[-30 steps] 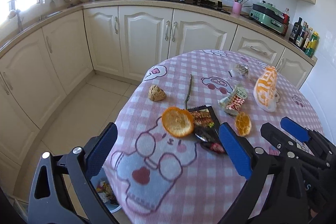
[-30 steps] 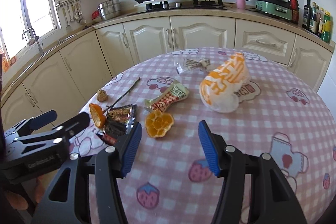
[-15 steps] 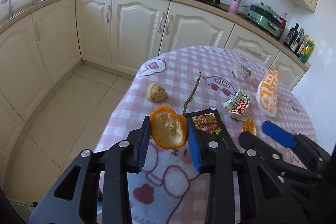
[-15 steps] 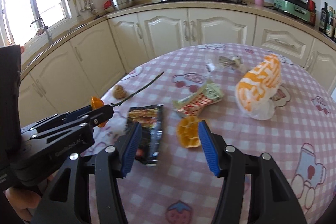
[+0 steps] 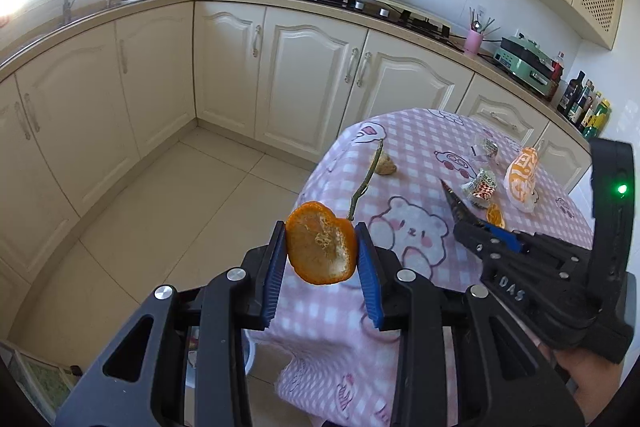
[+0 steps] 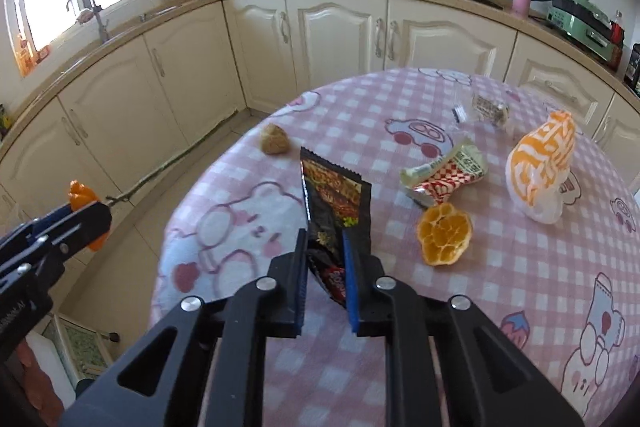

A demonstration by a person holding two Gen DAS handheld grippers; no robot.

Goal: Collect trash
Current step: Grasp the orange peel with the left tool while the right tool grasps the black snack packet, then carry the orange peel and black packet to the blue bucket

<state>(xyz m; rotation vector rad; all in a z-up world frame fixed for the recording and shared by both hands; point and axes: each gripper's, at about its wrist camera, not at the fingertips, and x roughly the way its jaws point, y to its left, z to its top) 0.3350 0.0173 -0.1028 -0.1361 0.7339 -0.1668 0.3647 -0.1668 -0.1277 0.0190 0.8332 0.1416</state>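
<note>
My left gripper [image 5: 322, 267] is shut on an orange peel [image 5: 321, 249] with a green stem, held off the table's left edge above the floor. It also shows at the left of the right wrist view [image 6: 86, 211]. My right gripper [image 6: 325, 277] is shut on a black snack wrapper [image 6: 334, 205], lifted above the pink checked tablecloth [image 6: 248, 227]. On the table lie a second orange peel [image 6: 443, 235], a red-checked wrapper [image 6: 446, 173], a white and orange bag [image 6: 540, 167], a clear wrapper [image 6: 486, 107] and a brown lump [image 6: 274, 139].
The round table stands in a kitchen with cream cabinets [image 5: 312, 67] and a stove behind. Tiled floor [image 5: 160, 207] lies left of the table. A white bin [image 5: 250, 357] shows partly under the table edge, behind my left gripper.
My left gripper closed on the orange peel and carried it left off the table. My right gripper moved left and closed on the black wrapper, lifting it.
</note>
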